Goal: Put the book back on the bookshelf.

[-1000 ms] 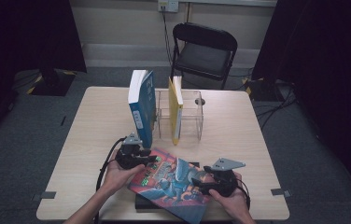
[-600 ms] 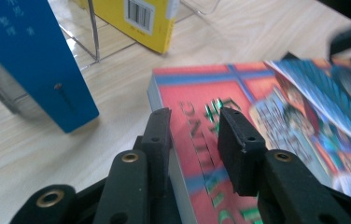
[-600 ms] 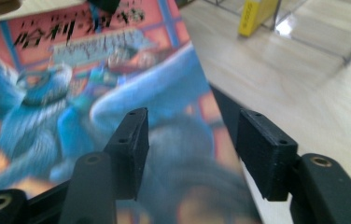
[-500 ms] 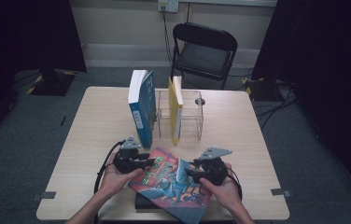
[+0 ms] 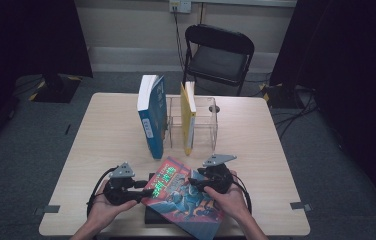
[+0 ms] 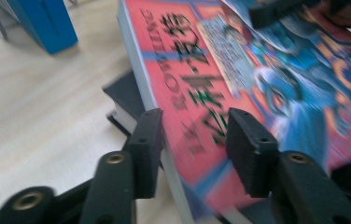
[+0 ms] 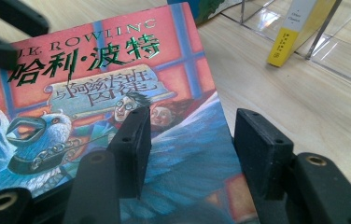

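Red and blue, the cover of the picture book (image 5: 186,196) slopes between the two grippers, its lower part resting on a dark book (image 5: 152,216) at the near edge of the table.

The left gripper (image 6: 193,140) straddles the book's left edge with one jaw under the spine side and one over the cover. Its jaws have just been opening, and I cannot tell whether the pads press on the book.

The right gripper (image 7: 190,142) straddles the opposite edge with its jaws apart. One pad lies over the cover, the other stands clear beyond the edge, so it pinches nothing.

With neither grip sure, the glossy book could slide off the dark book or drop flat if either hand pulls away. A lift at one edge alone might twist it out of the jaws.

Beyond both grippers stand a blue book (image 5: 152,116) and a yellow book (image 5: 188,117), upright at a clear rack (image 5: 207,120) and apart from the grippers.

Pale wood makes up the table (image 5: 266,150). Behind it are a black folding chair (image 5: 217,56), grey carpet, dark curtains and loose cables.
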A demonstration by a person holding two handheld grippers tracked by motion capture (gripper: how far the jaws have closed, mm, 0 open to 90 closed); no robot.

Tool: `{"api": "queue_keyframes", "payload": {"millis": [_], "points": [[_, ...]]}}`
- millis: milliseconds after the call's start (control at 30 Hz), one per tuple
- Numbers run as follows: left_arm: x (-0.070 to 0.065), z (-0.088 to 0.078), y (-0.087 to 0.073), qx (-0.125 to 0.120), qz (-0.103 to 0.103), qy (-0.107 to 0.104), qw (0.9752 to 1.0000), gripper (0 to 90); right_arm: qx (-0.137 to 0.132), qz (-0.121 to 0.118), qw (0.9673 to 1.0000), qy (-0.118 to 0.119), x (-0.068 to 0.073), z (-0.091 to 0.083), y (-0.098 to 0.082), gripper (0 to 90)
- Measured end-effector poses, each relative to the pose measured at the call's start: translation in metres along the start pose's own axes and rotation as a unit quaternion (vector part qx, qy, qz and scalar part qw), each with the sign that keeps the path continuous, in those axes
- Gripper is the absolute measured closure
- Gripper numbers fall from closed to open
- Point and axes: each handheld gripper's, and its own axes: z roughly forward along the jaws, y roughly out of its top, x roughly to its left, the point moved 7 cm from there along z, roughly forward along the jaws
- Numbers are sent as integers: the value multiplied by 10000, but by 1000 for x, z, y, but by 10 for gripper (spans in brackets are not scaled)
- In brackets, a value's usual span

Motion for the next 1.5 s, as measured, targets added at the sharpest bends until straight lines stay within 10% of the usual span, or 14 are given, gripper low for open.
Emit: {"api": "queue_keyframes", "payload": {"millis": [633, 1500], "points": [[-3, -9, -16, 16, 236, -71, 9997, 501, 69, -44, 9999, -113, -1, -3, -1, 486], [37, 26, 24, -218, -277, 457, 9983, 497, -17, 350, 9992, -186, -1, -40, -36, 482]]}}
